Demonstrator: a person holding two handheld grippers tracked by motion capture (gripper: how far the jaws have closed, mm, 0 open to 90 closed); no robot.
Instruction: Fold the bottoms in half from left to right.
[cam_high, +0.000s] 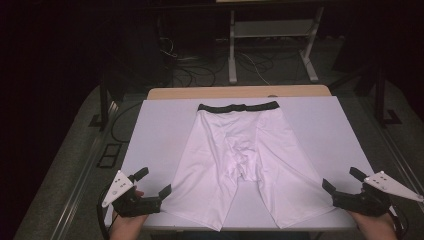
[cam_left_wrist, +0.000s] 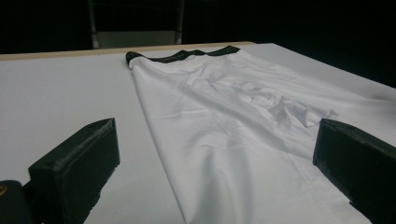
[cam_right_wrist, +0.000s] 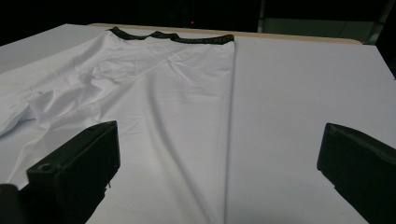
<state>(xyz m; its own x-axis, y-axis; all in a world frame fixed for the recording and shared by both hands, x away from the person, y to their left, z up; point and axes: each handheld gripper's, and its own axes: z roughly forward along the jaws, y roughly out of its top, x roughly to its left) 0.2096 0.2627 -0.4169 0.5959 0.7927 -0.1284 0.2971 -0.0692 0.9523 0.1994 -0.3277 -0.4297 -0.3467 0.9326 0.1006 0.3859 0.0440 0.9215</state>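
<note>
White compression shorts with a black waistband lie flat in the middle of the table, waistband toward the far edge and both leg hems toward the near edge. Left tool sits at the near left corner, jaws spread wide and holding nothing, just beside the outer edge of the left leg; right tool sits near the near right corner, likewise spread and empty, just off the right leg's hem. This looks like the approach step before a fold: neither tool has taken cloth yet. The next move probably calls for each tool to slide in low over the table and close on a leg hem or outer seam, pinching the fabric without dragging the garment askew. From the high view, the whole outline and the tools' places at the two corners are plain. The left gripper view adds the bunched wrinkles at the crotch and shows the cloth's edge running between its jaws. The right gripper view shows the right leg's straight outer seam with bare table beyond it toward the right edge.
</note>
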